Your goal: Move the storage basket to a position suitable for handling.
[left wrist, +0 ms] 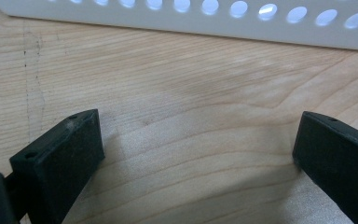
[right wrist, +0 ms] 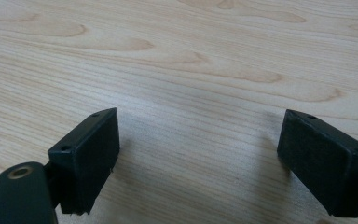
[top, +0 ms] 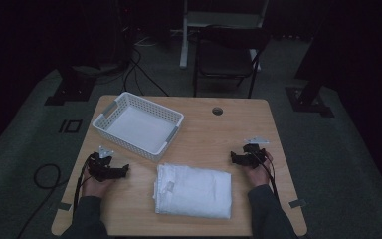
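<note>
Both tools, left tool and right tool, sit wide open and empty on the table, so we've barely started: folded white cloth lies untouched between them, basket still empty.

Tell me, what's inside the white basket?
Nothing that I can see. The white basket shows just its bare white bottom. Its near wall hides a thin strip of that bottom.

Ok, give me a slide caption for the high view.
Two open hand-held grippers, left gripper and right gripper, flank a folded white cloth beside a white perforated basket on a wooden table.
</note>
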Available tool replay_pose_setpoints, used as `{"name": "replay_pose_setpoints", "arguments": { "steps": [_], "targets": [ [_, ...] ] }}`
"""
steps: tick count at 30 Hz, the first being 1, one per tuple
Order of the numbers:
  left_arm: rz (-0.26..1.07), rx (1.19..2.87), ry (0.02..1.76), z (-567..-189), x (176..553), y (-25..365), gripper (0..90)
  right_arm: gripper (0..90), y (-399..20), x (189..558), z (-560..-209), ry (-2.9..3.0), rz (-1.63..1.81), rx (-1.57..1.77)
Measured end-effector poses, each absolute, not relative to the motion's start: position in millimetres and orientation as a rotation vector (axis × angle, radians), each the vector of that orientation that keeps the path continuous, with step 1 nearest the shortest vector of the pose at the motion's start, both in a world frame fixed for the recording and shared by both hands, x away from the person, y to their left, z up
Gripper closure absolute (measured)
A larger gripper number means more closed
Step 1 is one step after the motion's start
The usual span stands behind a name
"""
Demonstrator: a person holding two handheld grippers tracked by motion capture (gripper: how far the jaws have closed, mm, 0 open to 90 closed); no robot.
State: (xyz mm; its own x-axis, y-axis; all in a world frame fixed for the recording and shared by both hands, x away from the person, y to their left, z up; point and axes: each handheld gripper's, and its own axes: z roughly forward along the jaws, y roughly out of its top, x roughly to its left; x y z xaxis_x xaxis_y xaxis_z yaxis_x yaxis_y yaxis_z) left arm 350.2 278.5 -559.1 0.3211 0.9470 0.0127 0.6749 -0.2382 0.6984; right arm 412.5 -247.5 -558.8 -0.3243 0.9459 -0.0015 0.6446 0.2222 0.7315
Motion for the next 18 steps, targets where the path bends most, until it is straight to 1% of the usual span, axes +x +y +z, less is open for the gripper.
{"name": "replay_pose_setpoints", "arguments": {
  "steps": [2, 4, 5, 6, 7, 9, 12, 15, 17, 18],
  "targets": [
    [0.600, 1.994, 1.435, -559, 351, 278, 1.6, 13.0, -247, 413, -559, 2.045, 0.889, 1.468],
    [0.609, 1.980, 1.446, -558, 351, 276, 5.8, 14.1, -246, 411, -559, 2.030, 0.885, 1.483],
    [0.611, 1.975, 1.451, -558, 351, 275, 5.8, 14.1, -246, 411, -559, 2.030, 0.885, 1.483],
    [0.606, 1.985, 1.433, -555, 350, 273, 16.0, 14.2, -246, 411, -558, 2.030, 0.884, 1.487],
    [0.606, 1.985, 1.433, -555, 350, 273, 18.7, 14.2, -246, 411, -558, 2.030, 0.884, 1.487],
    [0.603, 1.987, 1.428, -554, 350, 270, 20.2, 15.4, -246, 411, -558, 2.032, 0.879, 1.489],
    [0.607, 1.984, 1.430, -554, 352, 266, 24.5, 23.4, -247, 410, -556, 2.030, 0.876, 1.493],
    [0.618, 1.988, 1.418, -553, 352, 263, 31.5, 30.6, -250, 409, -555, 2.025, 0.881, 1.500],
    [0.717, 2.014, 1.382, -551, 349, 258, 33.9, 38.2, -253, 407, -553, 2.027, 0.921, 1.513],
    [0.747, 2.014, 1.364, -549, 349, 256, 34.6, 40.5, -254, 407, -553, 2.026, 0.941, 1.525]
  ]
}}
